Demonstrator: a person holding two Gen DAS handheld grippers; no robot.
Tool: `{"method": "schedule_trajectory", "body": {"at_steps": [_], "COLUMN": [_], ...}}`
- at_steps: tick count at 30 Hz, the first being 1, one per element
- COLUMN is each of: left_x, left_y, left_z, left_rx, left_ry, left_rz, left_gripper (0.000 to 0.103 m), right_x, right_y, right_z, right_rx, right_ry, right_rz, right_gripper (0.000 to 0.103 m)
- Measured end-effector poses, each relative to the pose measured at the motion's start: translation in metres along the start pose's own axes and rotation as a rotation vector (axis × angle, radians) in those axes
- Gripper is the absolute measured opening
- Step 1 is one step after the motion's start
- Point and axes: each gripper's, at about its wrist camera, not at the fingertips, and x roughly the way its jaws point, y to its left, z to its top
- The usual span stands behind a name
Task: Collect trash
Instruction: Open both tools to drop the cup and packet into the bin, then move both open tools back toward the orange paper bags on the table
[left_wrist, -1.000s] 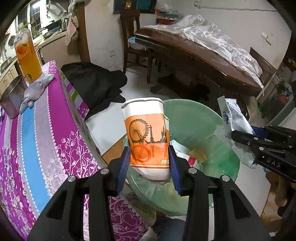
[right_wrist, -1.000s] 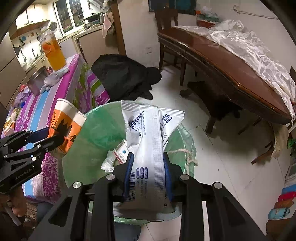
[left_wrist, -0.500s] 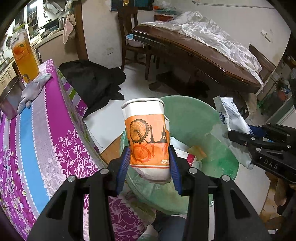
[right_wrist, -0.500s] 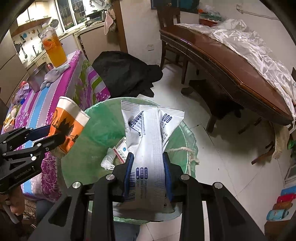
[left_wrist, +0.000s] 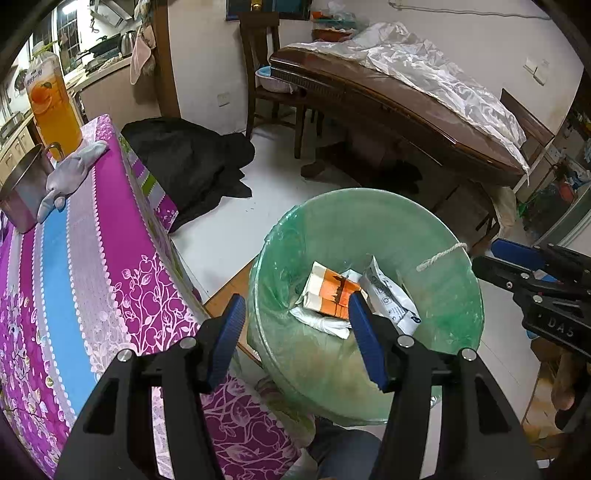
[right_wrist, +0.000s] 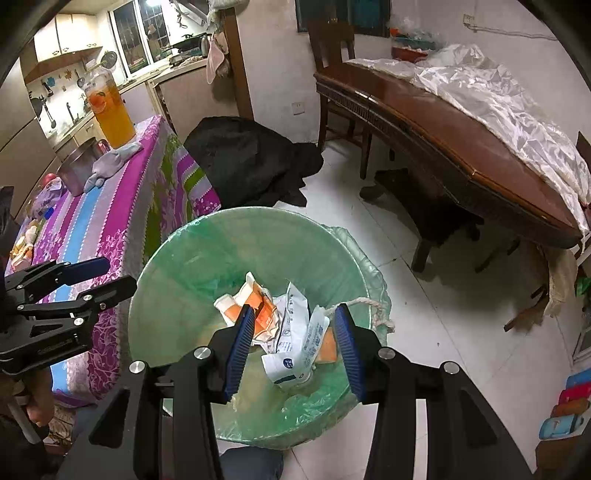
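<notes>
Item: orange-printed paper cup and white printed wrapper, both lying crumpled inside the green-lined bin, so this drop looks done. Left gripper and right gripper hover over the bin, jaws opening, nothing between them. Beside the bin, the purple-clothed counter bears a juice jug, metal pot and grey cloth; further trash there cannot be told.
</notes>
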Motion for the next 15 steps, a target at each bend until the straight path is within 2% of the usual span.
{"method": "schedule_trajectory", "body": {"at_steps": [3, 5, 7, 9, 12, 15], "left_x": [-0.005, -0.01, -0.018, -0.025, -0.04, -0.059], "left_y": [0.005, 0.014, 0.026, 0.04, 0.07, 0.107], "left_z": [-0.004, -0.01, -0.016, -0.024, -0.039, -0.056], "left_rx": [0.005, 0.004, -0.003, -0.014, -0.049, -0.093], "left_ry": [-0.01, -0.022, -0.043, -0.062, -0.09, -0.123], "left_rz": [-0.005, -0.003, 0.01, 0.033, 0.073, 0.127], "left_gripper": [0.056, 0.056, 0.056, 0.056, 0.056, 0.06], "right_x": [-0.017, -0.034, -0.052, -0.069, -0.083, -0.083], "right_y": [0.01, 0.024, 0.04, 0.064, 0.1, 0.14], "right_z": [-0.003, -0.008, -0.015, -0.025, -0.037, -0.044], "right_rx": [-0.01, -0.025, -0.043, -0.073, -0.095, -0.127], "right_ry": [-0.063, -0.135, -0.228, -0.334, -0.447, -0.505], "right_rz": [0.008, 0.016, 0.006, -0.002, 0.032, 0.091], "right_gripper": [0.048, 0.054, 0.07, 0.075, 0.078, 0.08]}}
